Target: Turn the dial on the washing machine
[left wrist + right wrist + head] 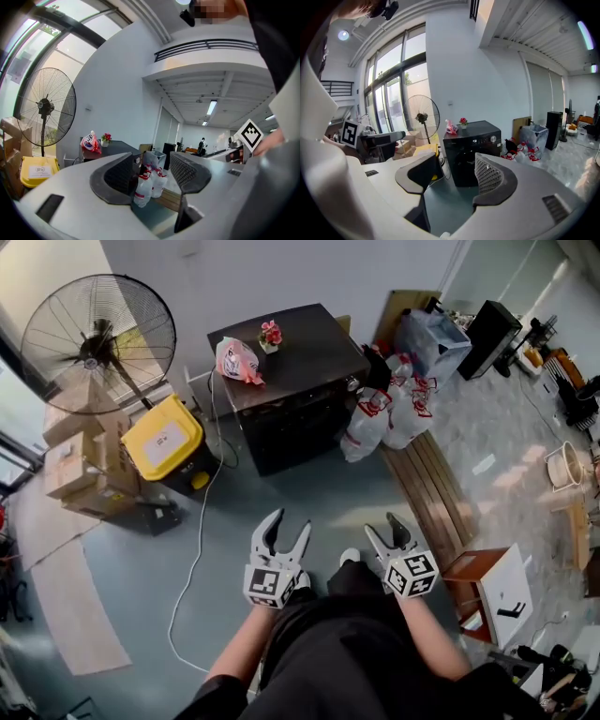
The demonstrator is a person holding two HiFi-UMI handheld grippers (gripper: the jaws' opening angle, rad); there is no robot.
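Grey-blue concrete floor, cluttered workshop room, white wall behind. Target is the black front-loading washing machine [295, 371] against that wall, well apart from me across bare floor. Its small round silver dial [491, 138] sits at the right end of the control strip on the upper front, seen best in the right gripper view. Left gripper [290, 519] and right gripper [384, 529] hang low in front of the body, both with jaws wide and nothing between them. My judgement is that the step in hand is the approach. I would close the gap first, square up to the front panel, then bring the right gripper straight on so the jaws straddle the dial, pinch evenly and rotate about the dial's own axis without levering sideways. Count: one machine, one dial visible, two grippers. Two items are on the machine's top, a pink plastic bag [236, 360] and a small pot of red flowers [271, 336]. One black standing fan [98, 338] and one yellow lidded box [164, 437] stand to the left. White plastic bags with red print [389, 413] are heaped at its right, number unclear.
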